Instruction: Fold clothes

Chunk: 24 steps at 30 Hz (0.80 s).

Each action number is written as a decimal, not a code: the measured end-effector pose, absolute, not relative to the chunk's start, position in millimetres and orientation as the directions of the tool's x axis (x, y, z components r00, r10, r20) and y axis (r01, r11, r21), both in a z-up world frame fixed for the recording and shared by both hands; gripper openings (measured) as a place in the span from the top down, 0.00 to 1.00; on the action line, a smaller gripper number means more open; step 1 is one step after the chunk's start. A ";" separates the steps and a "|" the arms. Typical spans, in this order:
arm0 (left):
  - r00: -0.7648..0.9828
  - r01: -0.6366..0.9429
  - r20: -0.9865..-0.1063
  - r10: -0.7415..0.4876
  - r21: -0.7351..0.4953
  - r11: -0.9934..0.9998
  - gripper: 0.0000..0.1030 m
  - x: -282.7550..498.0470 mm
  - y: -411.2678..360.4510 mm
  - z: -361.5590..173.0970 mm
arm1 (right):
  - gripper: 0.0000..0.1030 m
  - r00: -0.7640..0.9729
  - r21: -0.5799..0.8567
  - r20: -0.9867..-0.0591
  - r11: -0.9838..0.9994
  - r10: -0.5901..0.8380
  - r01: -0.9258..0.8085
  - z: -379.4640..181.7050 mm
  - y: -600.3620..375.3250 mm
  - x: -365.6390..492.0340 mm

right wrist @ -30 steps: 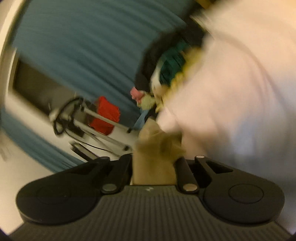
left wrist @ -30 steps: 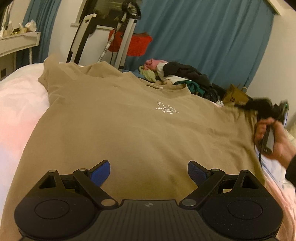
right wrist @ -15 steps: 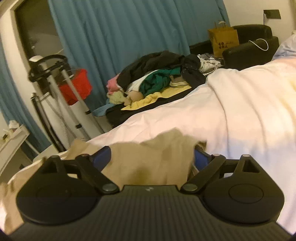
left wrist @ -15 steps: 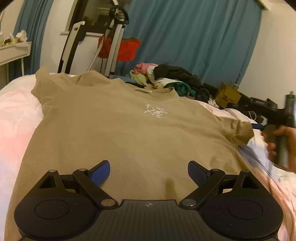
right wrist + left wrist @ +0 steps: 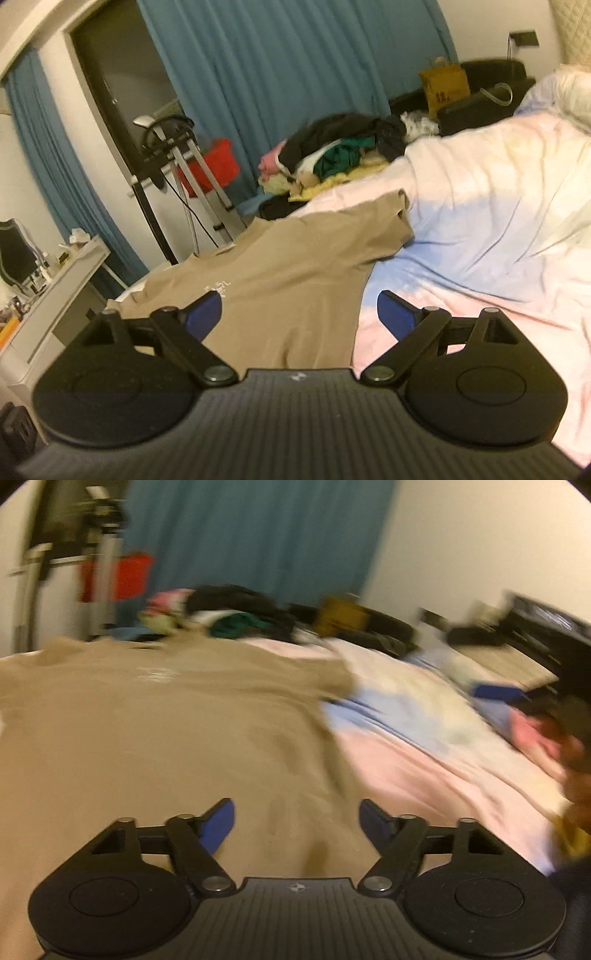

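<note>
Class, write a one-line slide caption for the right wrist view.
Open right gripper above a tan T-shirt spread flat on the pink bedspread.

We hold the left gripper (image 5: 296, 823) low, jaws spread wide, blue pads (image 5: 219, 821) apart, nothing between them. Right gripper (image 5: 299, 314) likewise gaping and empty. Our right hand (image 5: 576, 771) shows blurred at 3 o'clock in the left wrist view.

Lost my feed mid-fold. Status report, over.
Left claw open, empty. Right claw open, empty. Tan T-shirt spread flat on the bed, unfolded. Nothing lying on it.
</note>
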State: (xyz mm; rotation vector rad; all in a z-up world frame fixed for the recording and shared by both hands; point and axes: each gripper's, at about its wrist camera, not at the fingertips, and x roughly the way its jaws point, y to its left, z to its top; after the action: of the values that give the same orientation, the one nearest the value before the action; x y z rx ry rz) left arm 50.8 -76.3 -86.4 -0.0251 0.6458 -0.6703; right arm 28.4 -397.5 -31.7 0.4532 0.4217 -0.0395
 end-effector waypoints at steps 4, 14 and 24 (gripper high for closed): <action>0.505 0.660 -0.548 -0.667 -0.253 0.707 0.49 28.4 -114.2 -91.7 | 0.10 0.921 0.479 -0.384 0.866 0.064 0.140 -35.2 -410.2 16.0; 0.388 0.684 -0.693 -0.608 -0.225 0.694 0.69 25.7 -133.8 -133.6 | 0.10 0.897 0.555 -0.422 0.820 0.128 0.144 -57.9 -427.1 17.7; 0.338 0.616 -0.704 -0.624 -0.336 0.713 0.62 39.2 -106.8 -139.3 | 0.10 0.881 0.580 -0.434 0.807 0.189 0.113 -64.3 -422.7 27.1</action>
State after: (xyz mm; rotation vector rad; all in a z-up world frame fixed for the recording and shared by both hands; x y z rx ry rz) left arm 39.2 -106.8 -139.3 -0.0109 0.9222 -0.8075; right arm 27.1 -422.7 -64.3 0.6375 0.4999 0.0424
